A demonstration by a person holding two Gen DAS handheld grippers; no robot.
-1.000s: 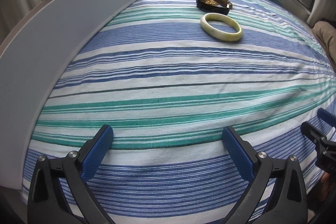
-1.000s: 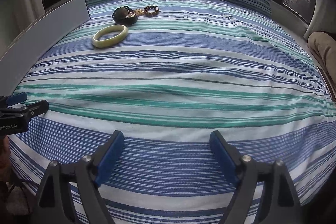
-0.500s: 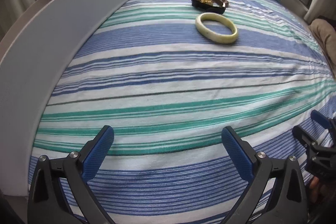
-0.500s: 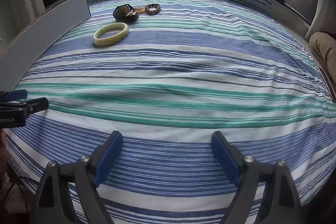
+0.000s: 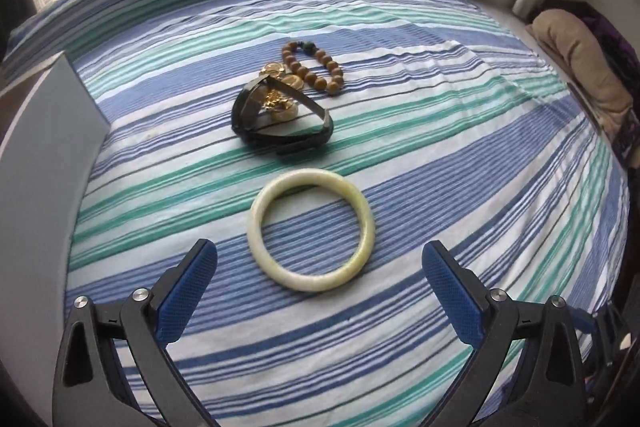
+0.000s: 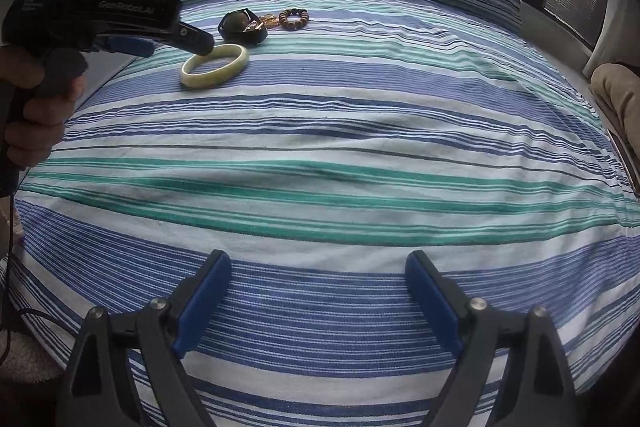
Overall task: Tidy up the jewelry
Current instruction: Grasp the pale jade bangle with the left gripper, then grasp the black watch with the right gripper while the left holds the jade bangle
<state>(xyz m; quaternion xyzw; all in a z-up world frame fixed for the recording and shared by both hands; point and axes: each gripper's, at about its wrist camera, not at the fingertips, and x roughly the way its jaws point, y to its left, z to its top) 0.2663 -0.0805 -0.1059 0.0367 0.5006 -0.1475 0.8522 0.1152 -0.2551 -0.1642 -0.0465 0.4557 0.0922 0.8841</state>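
A pale green jade bangle (image 5: 311, 231) lies flat on the striped bedsheet, just ahead of my left gripper (image 5: 316, 275), which is open and empty with the bangle's near edge between its fingertips. Behind the bangle lie a black watch band (image 5: 280, 131), gold pieces (image 5: 280, 99) and a brown bead bracelet (image 5: 316, 67). In the right wrist view the bangle (image 6: 214, 65), the band (image 6: 242, 25) and the beads (image 6: 294, 18) sit far off to the left. My right gripper (image 6: 318, 287) is open and empty over the near sheet. The left gripper's body (image 6: 100, 23) hovers by the bangle.
A grey board (image 5: 44, 163) stands along the bed's left side. A beige cushion (image 5: 580, 67) lies at the right edge. The striped sheet (image 6: 340, 155) spreads wide between the right gripper and the jewelry. Windows stand behind the bed.
My left gripper has moved far forward up to the bangle, which now lies close between its fingers. My right gripper has barely moved.
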